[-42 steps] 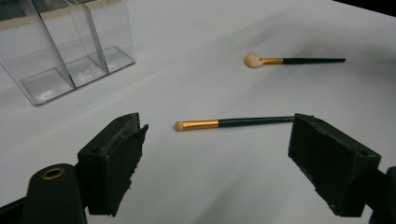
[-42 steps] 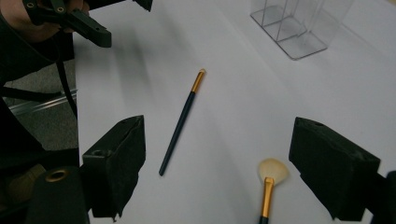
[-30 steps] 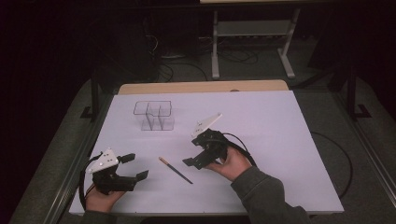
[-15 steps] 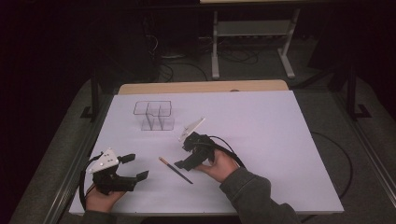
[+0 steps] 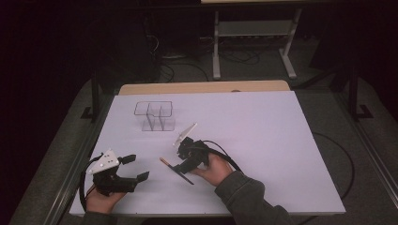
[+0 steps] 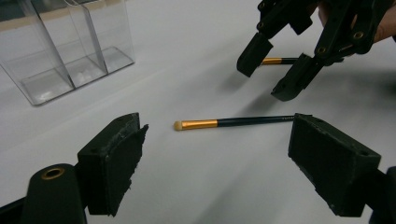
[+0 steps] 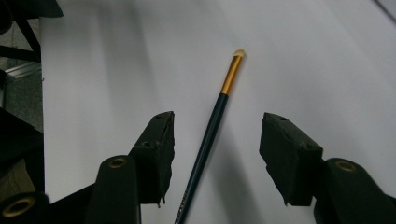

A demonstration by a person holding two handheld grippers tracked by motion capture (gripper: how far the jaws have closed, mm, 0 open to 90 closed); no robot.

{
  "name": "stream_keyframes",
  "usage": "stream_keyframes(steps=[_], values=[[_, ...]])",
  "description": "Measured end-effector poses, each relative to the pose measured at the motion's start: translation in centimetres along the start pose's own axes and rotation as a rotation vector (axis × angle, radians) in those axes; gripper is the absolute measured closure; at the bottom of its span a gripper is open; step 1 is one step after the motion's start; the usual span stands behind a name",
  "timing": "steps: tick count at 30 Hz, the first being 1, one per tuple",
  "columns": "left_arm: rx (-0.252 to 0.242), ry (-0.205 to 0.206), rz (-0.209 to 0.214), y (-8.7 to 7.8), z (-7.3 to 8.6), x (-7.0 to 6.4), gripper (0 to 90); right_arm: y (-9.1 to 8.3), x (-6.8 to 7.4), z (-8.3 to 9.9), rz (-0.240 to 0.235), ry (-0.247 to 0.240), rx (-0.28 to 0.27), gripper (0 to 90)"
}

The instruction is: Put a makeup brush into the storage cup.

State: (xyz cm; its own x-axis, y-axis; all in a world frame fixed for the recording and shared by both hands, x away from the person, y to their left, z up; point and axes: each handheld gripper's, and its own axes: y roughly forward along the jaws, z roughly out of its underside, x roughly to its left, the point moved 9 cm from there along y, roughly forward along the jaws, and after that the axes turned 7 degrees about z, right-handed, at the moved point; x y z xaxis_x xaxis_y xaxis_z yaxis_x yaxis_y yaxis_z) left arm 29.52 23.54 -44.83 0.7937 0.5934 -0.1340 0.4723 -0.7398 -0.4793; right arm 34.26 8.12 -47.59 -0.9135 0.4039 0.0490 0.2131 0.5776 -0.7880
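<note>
A slim brush with a dark handle, gold ferrule and pale tip lies flat on the white table. My right gripper hovers open just over it. In the right gripper view the brush runs between the two spread jaws of that gripper, untouched. My left gripper rests open near the front left corner. In the left gripper view its own jaws frame the brush, with the right gripper beyond. A gold and dark piece shows behind those jaws.
A clear plastic organizer with upright dividers stands at the back left of the table, also close in the left gripper view. Beyond the far wooden edge stand a metal frame and floor cables.
The right gripper has moved left and toward the front of the table, from beside the brush to directly over it. The left gripper and the brush have stayed still.
</note>
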Motion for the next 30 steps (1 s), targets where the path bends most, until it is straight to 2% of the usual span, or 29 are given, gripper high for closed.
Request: stream_keyframes(steps=[3,10,15,22,30], values=[[-0.004,0.001,0.001,0.1,0.0,0.0,16.9,0.6,0.2,0.3,-0.02,0.025,0.026,46.0],[-0.008,-0.01,0.001,0.1,0.0,-0.1,16.9,2.0,0.6,0.8,-0.029,0.034,0.052,54.2],[0.003,-0.002,0.002,0.1,0.1,-0.1,17.0,2.5,0.7,0.9,-0.032,0.041,0.064,59.8],[0.003,-0.003,0.001,0.1,0.1,-0.1,17.1,2.8,0.8,1.2,-0.021,0.049,0.085,66.1],[0.004,-0.003,0.009,0.2,0.1,-0.2,17.1,2.9,0.6,1.3,0.003,0.028,0.097,72.2]])
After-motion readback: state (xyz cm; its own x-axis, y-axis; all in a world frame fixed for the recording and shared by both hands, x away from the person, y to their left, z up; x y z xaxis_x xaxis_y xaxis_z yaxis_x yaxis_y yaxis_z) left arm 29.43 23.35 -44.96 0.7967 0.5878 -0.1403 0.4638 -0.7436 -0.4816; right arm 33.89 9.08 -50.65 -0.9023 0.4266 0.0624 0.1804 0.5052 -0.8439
